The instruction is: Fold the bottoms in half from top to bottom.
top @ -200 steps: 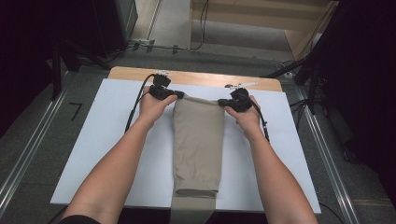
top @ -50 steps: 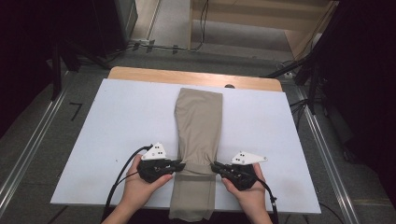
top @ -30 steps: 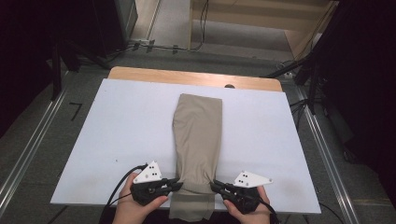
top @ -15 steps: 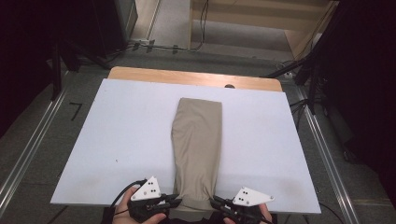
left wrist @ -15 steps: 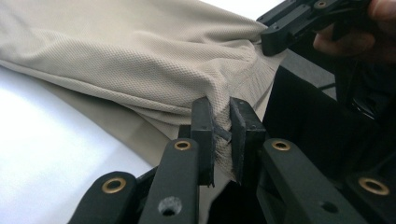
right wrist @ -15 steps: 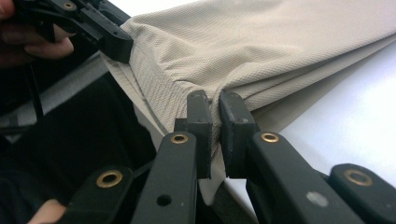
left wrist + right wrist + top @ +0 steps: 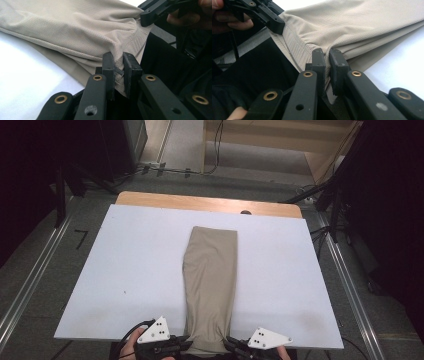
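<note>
Over the last seconds the garment (image 7: 210, 287) has slid toward the near edge of the white board (image 7: 125, 270). Its far end, which lay beside the wooden strip (image 7: 200, 202) earlier, now lies well short of it, with bare board between. Its near end hangs over the near edge of the board. Both hands have drawn back to the bottom margin of the high view.

Left gripper (image 7: 117, 67): jaws nearly closed, clamped on a fold of the beige fabric at the garment's near left corner. The cloth is pinched between the pads. In the high view this gripper (image 7: 172, 346) sits just left of the garment's near end, under its grey plate (image 7: 155, 330).

Garment: a folded beige knit piece, lying lengthwise down the middle of the board, far end flat and square, layers stacked at the near end.

Right gripper (image 7: 327, 65): jaws nearly closed, clamped on the near right corner of the same fabric. In the high view it (image 7: 240, 347) sits just right of the garment's near end.

Judgement: the pull toward the person is largely complete, and the cloth lies drawn out straight. The likely next action is a fold of the near end toward the far end, or a further draw off the board.

Markings: no brand, label or legible writing shows on the garment, board or grippers. The grey plates carry black dots only.
</note>
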Demonstrator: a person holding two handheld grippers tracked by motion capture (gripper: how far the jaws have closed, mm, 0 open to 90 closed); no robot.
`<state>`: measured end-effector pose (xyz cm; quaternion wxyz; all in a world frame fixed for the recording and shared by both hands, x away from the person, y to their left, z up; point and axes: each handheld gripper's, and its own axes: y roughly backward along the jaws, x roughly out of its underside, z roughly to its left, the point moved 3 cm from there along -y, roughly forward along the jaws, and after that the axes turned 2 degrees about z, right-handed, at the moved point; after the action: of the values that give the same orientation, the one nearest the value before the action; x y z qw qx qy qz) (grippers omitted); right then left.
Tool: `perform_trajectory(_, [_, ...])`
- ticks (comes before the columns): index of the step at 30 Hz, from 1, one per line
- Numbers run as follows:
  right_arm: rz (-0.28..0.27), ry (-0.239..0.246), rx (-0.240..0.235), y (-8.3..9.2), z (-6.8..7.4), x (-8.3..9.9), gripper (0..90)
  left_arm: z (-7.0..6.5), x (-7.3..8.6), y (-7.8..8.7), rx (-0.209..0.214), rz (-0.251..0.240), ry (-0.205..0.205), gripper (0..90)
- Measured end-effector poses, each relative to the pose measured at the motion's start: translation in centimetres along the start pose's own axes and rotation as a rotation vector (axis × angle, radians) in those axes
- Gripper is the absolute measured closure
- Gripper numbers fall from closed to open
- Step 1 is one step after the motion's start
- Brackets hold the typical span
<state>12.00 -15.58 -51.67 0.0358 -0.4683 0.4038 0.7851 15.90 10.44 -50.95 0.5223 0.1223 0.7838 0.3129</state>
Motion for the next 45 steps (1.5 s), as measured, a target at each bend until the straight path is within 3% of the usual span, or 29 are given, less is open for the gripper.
perform_trajectory(8, [0.002,0.011,-0.009,0.3,0.9,0.5,82.0,-0.6,0.7,0.3,0.018,0.002,0.003,81.6])
perform_trajectory(14, [0.01,0.007,-0.026,0.2,0.9,0.5,80.2,-0.6,0.8,0.5,0.032,-0.006,0.008,79.0])
perform_trajectory(15, [0.012,0.004,-0.033,0.3,0.7,0.6,76.0,-0.4,0.7,0.7,0.032,-0.019,0.007,74.9])
perform_trajectory(16, [0.0,-0.002,-0.033,0.4,0.6,0.5,65.8,-0.3,0.7,0.9,0.031,-0.036,0.012,67.8])
perform_trajectory(18, [-0.024,-0.004,-0.025,0.7,0.2,0.3,40.7,0.2,0.5,1.3,0.006,-0.074,0.031,44.4])
perform_trajectory(20, [-0.061,-0.002,-0.006,1.2,0.1,-0.1,28.7,0.8,0.4,1.8,-0.001,-0.103,0.042,34.4])
perform_trajectory(23, [-0.082,0.002,0.01,1.4,-0.2,-0.4,21.5,1.5,0.3,1.7,0.001,-0.122,0.059,27.7])
perform_trajectory(25, [-0.072,-0.003,0.029,1.2,-0.4,-0.6,18.2,1.7,0.1,1.4,-0.006,-0.112,0.06,27.5])
perform_trajectory(28, [-0.067,-0.001,0.035,1.0,-0.9,-0.9,15.5,2.2,-0.7,1.0,-0.008,-0.11,0.052,19.7])
perform_trajectory(30, [-0.076,-0.012,0.021,0.9,-1.5,-1.5,14.8,2.8,-1.5,0.9,-0.006,-0.115,0.044,11.0])
perform_trajectory(34, [-0.1,-0.031,0.031,0.8,-3.5,-3.0,13.2,4.6,-3.3,1.1,0.037,-0.14,0.024,0.0])
perform_trajectory(37, [-0.091,-0.02,0.04,0.2,-5.1,-4.1,11.7,6.4,-4.7,1.0,0.017,-0.142,0.008,0.0])
perform_trajectory(41, [-0.074,-0.003,0.044,-0.8,-7.2,-5.7,2.0,9.2,-6.6,0.2,-0.009,-0.137,-0.003,0.0])
perform_trajectory(45, [-0.067,0.01,0.062,-2.0,-9.5,-7.5,1.1,12.7,-8.3,-1.0,-0.002,-0.152,0.033,0.0])
